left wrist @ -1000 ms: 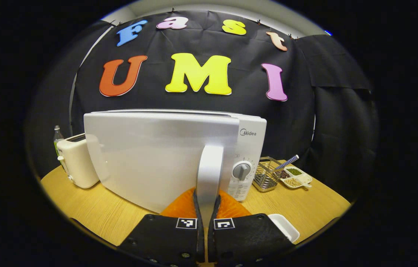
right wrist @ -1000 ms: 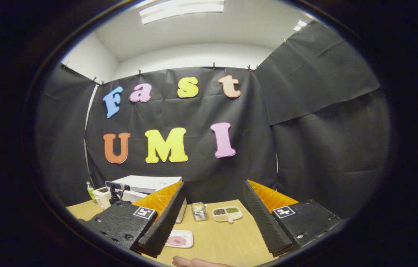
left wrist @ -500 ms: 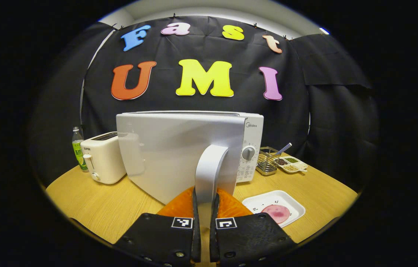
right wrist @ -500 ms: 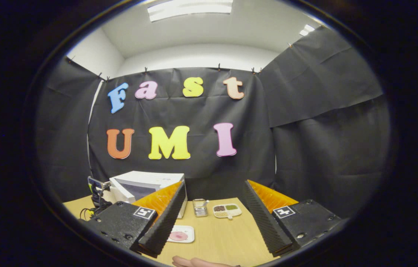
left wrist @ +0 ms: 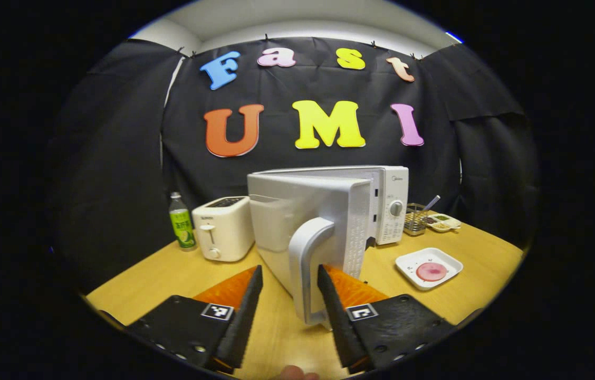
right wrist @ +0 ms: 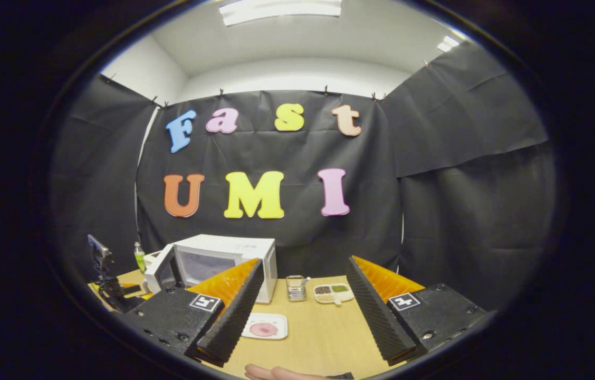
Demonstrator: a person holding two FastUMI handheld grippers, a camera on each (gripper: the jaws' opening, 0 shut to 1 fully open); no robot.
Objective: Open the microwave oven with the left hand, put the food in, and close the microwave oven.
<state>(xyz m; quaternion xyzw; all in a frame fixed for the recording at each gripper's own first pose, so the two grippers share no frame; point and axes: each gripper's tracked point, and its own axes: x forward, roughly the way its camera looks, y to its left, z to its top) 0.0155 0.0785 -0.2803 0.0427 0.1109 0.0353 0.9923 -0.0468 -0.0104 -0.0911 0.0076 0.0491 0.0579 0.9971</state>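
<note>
Your desk [left wrist: 171, 274] of pale wood carries everything here. The microwave [left wrist: 382, 179] stands toward the back, its door [left wrist: 324, 221] swung out toward your left hand-held gripper [left wrist: 288, 311], with the door's handle [left wrist: 308, 264] upright at the near edge. That left hand-held gripper is spread wide: the handle stands between the two fingers, close against the right-hand one [left wrist: 337, 316] and apart from the left-hand one — whether the right-hand finger touches it, I cannot tell. In the right gripper view the microwave [right wrist: 223, 253] sits left of centre with the door [right wrist: 163, 272] angled open and the dark inside partly showing.

Left of the microwave you have a toaster [left wrist: 222, 227], and beyond it a bottle [left wrist: 180, 221] with a green label. Right of the microwave stand a small wire basket [left wrist: 413, 221] and a divided dish [left wrist: 442, 221] of dry beans.

The food — a pink round slice [left wrist: 431, 271] — lies on a white tray [left wrist: 408, 264] on the desk, in front of the microwave's control side and well apart from the door. Your right hand-held gripper [right wrist: 300, 322] is held wide and holds nothing, raised above the desk; the tray [right wrist: 252, 332] with the slice [right wrist: 264, 330] lies just beside its left-hand finger [right wrist: 234, 311] in that view. A fingertip [right wrist: 276, 373] of your hand shows at the bottom edge.
</note>
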